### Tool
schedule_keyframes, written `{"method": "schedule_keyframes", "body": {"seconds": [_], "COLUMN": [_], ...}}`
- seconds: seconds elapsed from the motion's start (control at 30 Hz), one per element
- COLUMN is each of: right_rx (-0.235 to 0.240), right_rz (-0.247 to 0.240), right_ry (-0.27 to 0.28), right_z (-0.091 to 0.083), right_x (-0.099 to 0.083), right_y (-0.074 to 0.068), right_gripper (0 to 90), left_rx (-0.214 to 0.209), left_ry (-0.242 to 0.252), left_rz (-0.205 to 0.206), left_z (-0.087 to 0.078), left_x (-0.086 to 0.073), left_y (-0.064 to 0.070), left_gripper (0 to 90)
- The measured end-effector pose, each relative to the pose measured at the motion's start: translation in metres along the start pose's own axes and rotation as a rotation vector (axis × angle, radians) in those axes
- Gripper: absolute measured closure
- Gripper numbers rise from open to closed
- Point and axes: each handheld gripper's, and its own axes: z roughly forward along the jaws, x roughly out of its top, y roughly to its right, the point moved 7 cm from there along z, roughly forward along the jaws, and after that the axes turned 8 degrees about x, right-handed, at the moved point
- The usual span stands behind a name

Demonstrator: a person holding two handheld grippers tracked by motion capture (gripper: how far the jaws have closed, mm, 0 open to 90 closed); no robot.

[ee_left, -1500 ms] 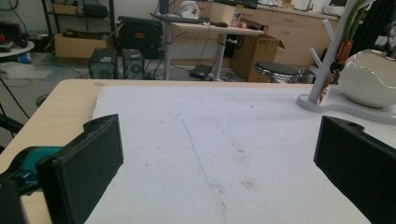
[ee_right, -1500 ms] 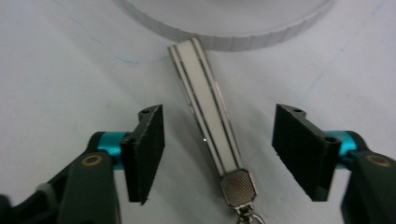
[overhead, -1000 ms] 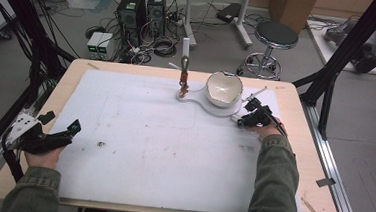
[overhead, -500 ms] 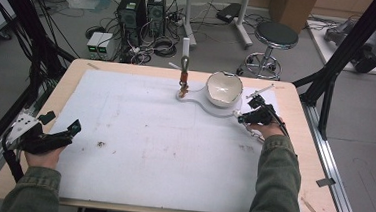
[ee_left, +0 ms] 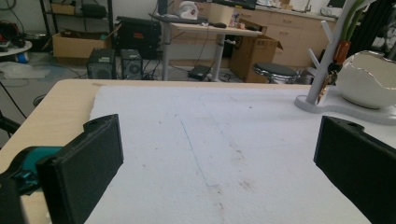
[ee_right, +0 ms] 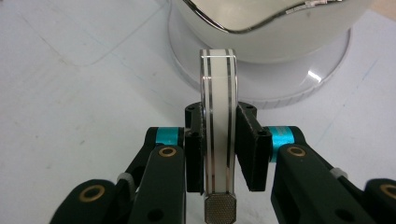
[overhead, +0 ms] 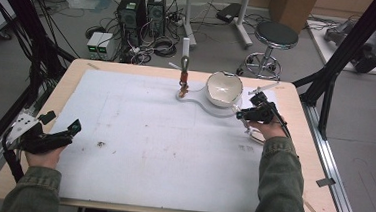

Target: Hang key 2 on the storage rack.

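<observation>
My right gripper [ee_right: 218,140] is shut on a white bangle [ee_right: 218,116] with two thin silver stripes, held edge-on and upright between the jaws. Just beyond it stands a white bowl with a silver rim [ee_right: 266,18] on a round white base [ee_right: 322,70]. In the high view the right gripper [overhead: 241,115] is at the bowl's [overhead: 224,88] right front, and the bangle [overhead: 250,134] loops under the hand. My left gripper [overhead: 61,132] rests open near the table's left edge; its jaws stand wide apart in the left gripper view [ee_left: 219,158], with nothing between them.
A white branched stand [overhead: 184,60] with a brown trinket [overhead: 183,79] rises from the same white base [overhead: 196,100] left of the bowl. A white mat [overhead: 163,144] covers the wooden table [overhead: 317,160]. Computers, cables and a stool [overhead: 276,37] are on the floor beyond.
The right gripper has shifted only slightly beside the bowl, still holding the bangle. The left gripper has stayed where it was.
</observation>
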Motion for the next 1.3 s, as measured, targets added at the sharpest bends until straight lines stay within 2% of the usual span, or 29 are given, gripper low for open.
{"method": "schedule_keyframes", "body": {"seconds": [0.2,0.6,0.9,1.13,1.3], "right_rx": [0.014,0.062,0.11,0.135,0.156], "right_rz": [-0.016,-0.005,-0.033,-0.067,-0.083], "right_ry": [0.023,0.072,0.132,0.139,0.166], "right_z": [-0.004,-0.016,-0.023,-0.025,-0.028], "right_x": [0.008,0.018,0.029,0.035,0.039], "right_y": [-0.013,-0.036,-0.056,-0.073,-0.084], "right_gripper": [74.2,74.2,74.2,74.2,74.2], "left_rx": [-0.001,-0.001,-0.002,0.001,0.003], "left_ry": [-0.001,-0.003,-0.002,-0.005,-0.002], "left_rz": [-0.006,-0.006,-0.007,-0.007,-0.009], "left_z": [0.0,0.0,0.0,0.001,0.001], "left_x": [0.0,0.0,0.0,0.0,0.0], "left_y": [-0.001,-0.001,0.0,-0.001,-0.001], "left_gripper": [1.7,1.7,1.7,1.7,1.7]}}
